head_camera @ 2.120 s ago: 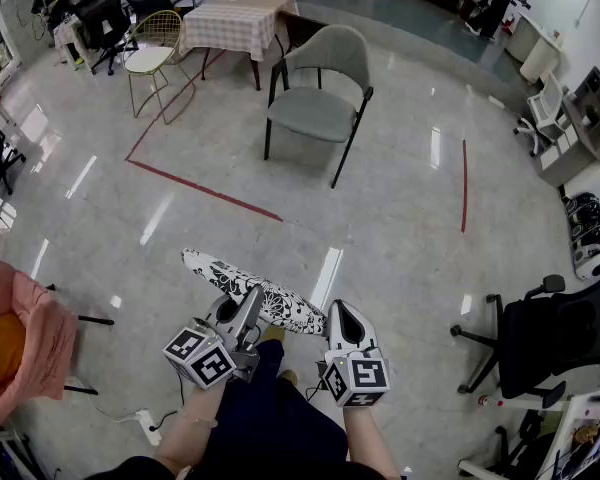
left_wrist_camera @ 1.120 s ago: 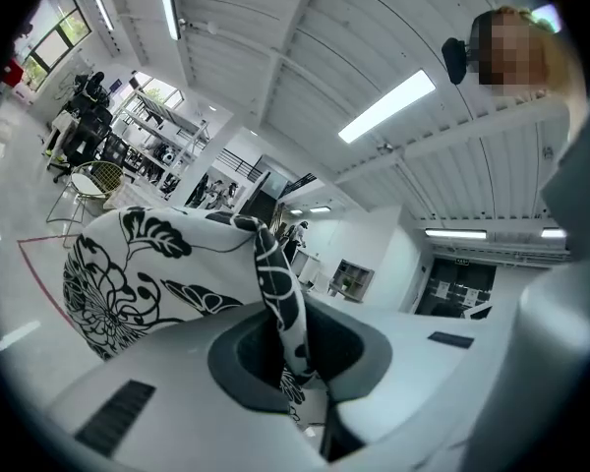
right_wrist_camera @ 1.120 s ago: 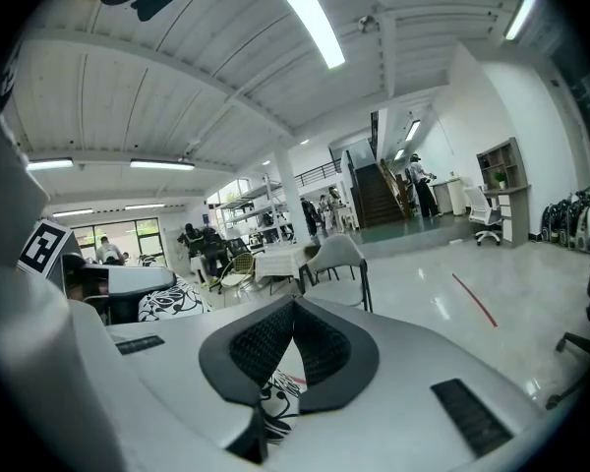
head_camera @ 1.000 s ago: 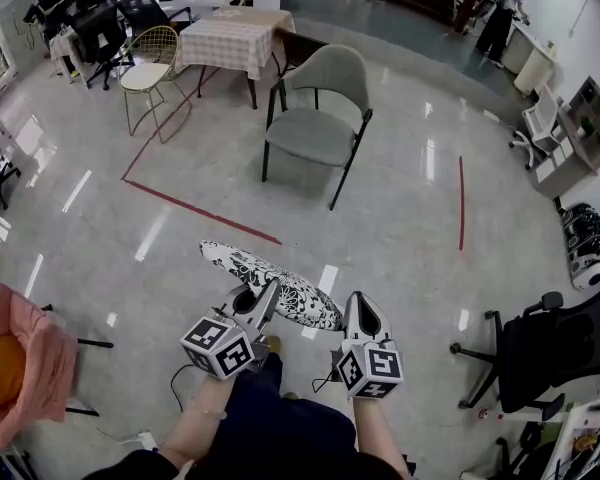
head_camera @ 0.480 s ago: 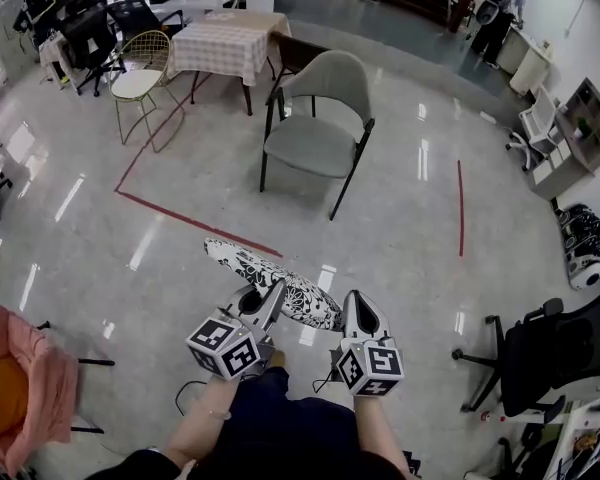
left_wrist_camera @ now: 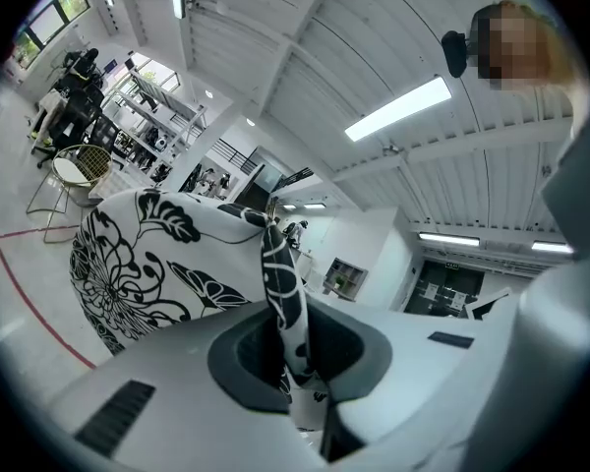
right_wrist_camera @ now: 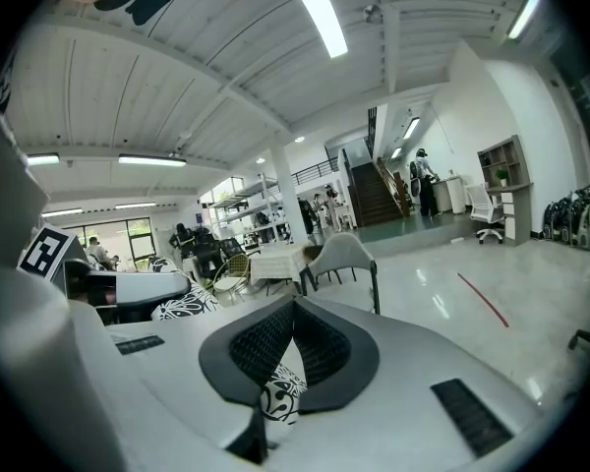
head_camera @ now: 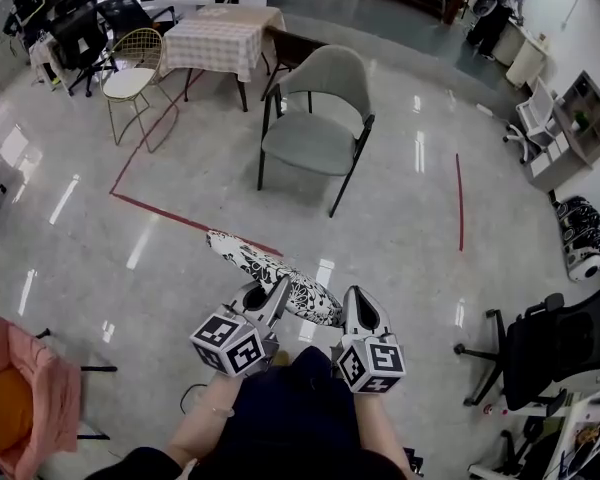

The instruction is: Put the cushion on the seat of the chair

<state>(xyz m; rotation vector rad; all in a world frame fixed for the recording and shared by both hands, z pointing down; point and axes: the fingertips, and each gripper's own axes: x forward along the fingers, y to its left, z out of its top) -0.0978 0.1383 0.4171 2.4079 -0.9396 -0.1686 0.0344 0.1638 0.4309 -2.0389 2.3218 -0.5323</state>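
A flat black-and-white flowered cushion (head_camera: 270, 273) hangs in the air between both grippers, above the floor. My left gripper (head_camera: 278, 290) is shut on its near edge; in the left gripper view the cushion (left_wrist_camera: 147, 264) fans out to the left of the jaws, its edge pinched by the left gripper (left_wrist_camera: 293, 357). My right gripper (head_camera: 355, 301) is shut on the cushion's right corner, a bit of patterned cloth (right_wrist_camera: 280, 396) showing between the pads of the right gripper (right_wrist_camera: 293, 347). The grey armchair (head_camera: 315, 118) stands ahead across the floor, its seat (head_camera: 308, 131) bare; it also shows in the right gripper view as the chair (right_wrist_camera: 342, 257).
Behind the chair are a table with a checked cloth (head_camera: 223, 33), a gold wire chair (head_camera: 135, 73) and black office chairs. Red tape (head_camera: 185, 218) marks the floor. A black office chair (head_camera: 550, 353) stands right, a pink-draped chair (head_camera: 25, 393) at lower left. A person (head_camera: 500, 8) stands far back.
The grippers and the cushion have moved forward toward the grey chair, which now looks a little closer. Both grips are unchanged.
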